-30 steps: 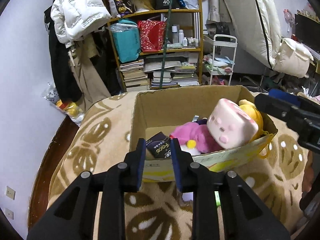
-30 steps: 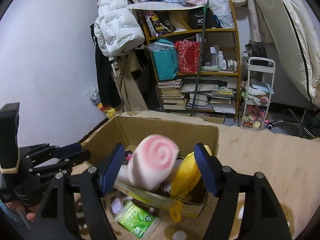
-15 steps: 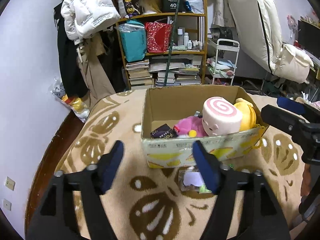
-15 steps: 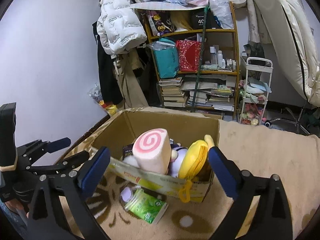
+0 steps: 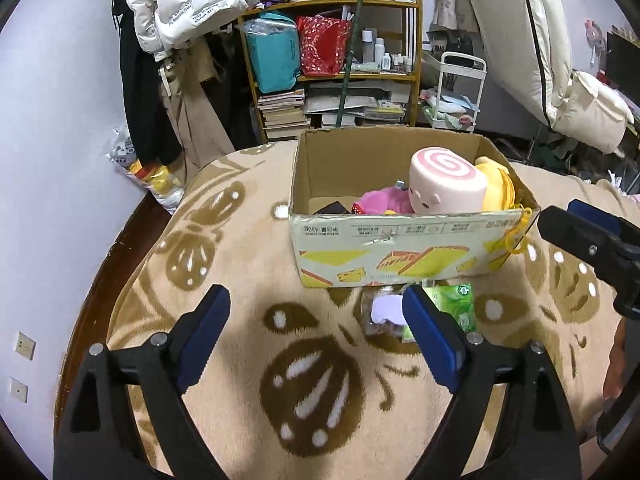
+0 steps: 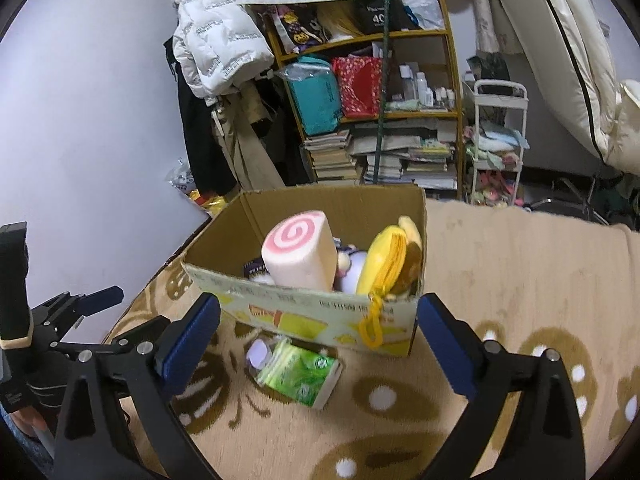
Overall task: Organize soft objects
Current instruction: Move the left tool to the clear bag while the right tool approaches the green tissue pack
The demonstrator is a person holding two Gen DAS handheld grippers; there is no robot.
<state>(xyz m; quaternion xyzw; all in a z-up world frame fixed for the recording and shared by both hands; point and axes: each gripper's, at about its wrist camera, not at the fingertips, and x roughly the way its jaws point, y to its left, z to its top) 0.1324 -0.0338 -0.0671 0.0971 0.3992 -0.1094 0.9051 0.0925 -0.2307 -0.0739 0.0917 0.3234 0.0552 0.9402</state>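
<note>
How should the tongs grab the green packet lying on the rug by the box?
Probably grip the green packet across its two long edges, coming from above. It lies flat on the rug, close to the cardboard box, so a sideways approach is blocked on that side.

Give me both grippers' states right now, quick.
Left gripper: jaws opening, nothing between them, above the blanket.
Right gripper: wide open, holding nothing; the cardboard box sits beyond its fingertips.
</note>
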